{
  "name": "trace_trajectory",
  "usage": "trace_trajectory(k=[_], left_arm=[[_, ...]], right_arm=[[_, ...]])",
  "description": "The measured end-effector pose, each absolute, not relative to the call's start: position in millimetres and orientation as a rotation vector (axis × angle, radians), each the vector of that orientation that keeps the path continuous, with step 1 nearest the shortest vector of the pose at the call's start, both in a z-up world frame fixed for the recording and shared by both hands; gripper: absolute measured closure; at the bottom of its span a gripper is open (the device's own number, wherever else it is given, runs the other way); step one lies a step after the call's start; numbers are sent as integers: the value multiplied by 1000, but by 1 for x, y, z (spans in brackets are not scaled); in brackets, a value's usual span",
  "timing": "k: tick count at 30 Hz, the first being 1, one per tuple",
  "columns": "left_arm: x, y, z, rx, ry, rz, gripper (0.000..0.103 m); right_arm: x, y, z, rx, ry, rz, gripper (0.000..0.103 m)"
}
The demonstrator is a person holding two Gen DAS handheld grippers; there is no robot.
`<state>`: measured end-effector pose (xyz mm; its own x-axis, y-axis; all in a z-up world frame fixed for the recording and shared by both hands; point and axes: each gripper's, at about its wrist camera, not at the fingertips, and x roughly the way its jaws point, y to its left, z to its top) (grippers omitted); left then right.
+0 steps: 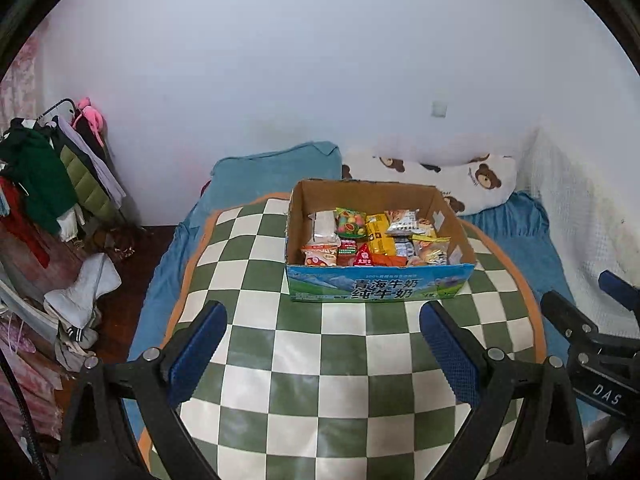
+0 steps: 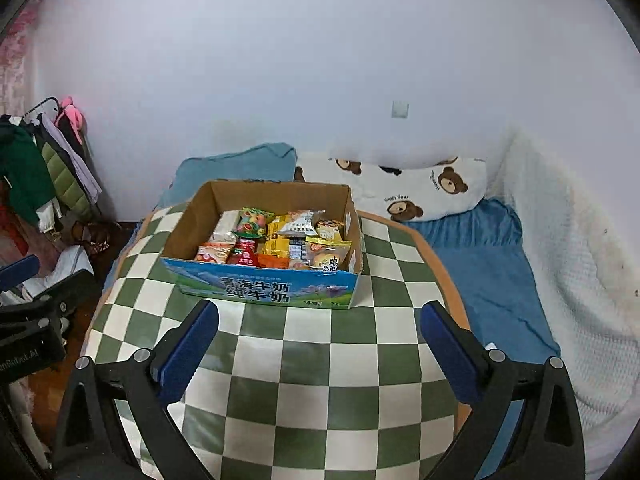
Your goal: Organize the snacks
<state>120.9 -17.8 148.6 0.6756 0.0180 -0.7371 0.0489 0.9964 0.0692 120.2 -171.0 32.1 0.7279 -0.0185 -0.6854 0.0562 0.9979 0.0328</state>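
Observation:
A cardboard milk box [image 1: 376, 286] [image 2: 264, 286] with a blue printed front stands on the green and white checkered mat [image 1: 320, 360] [image 2: 320, 380]. It holds several snack packets [image 1: 372, 240] [image 2: 276, 240] lying side by side. My left gripper [image 1: 322, 344] is open and empty, above the mat in front of the box. My right gripper [image 2: 320, 344] is open and empty, also in front of the box, a little to its right. The right gripper shows at the right edge of the left wrist view [image 1: 592, 332].
The mat lies on a bed with a blue sheet [image 2: 492, 280]. A bear-print pillow [image 2: 420, 188] and a blue pillow [image 1: 276, 168] lie behind the box by the white wall. A white blanket [image 2: 580, 280] is at the right. A clothes rack [image 1: 48, 184] stands at left.

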Motion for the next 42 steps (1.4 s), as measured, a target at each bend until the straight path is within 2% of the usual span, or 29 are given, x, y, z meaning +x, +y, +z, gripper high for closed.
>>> trace_trajectory(k=[8,15,42], left_arm=[[86,-13,166,79,794,-23,0],[90,-11,159,68,815,-23,0],[253,-45,79,134,997,16,0]], right_arm=[[73,-161,59,46,699,-12,0],[70,-163,59,68,708,-7,0],[269,-187,-30,93,902,-28,0]])
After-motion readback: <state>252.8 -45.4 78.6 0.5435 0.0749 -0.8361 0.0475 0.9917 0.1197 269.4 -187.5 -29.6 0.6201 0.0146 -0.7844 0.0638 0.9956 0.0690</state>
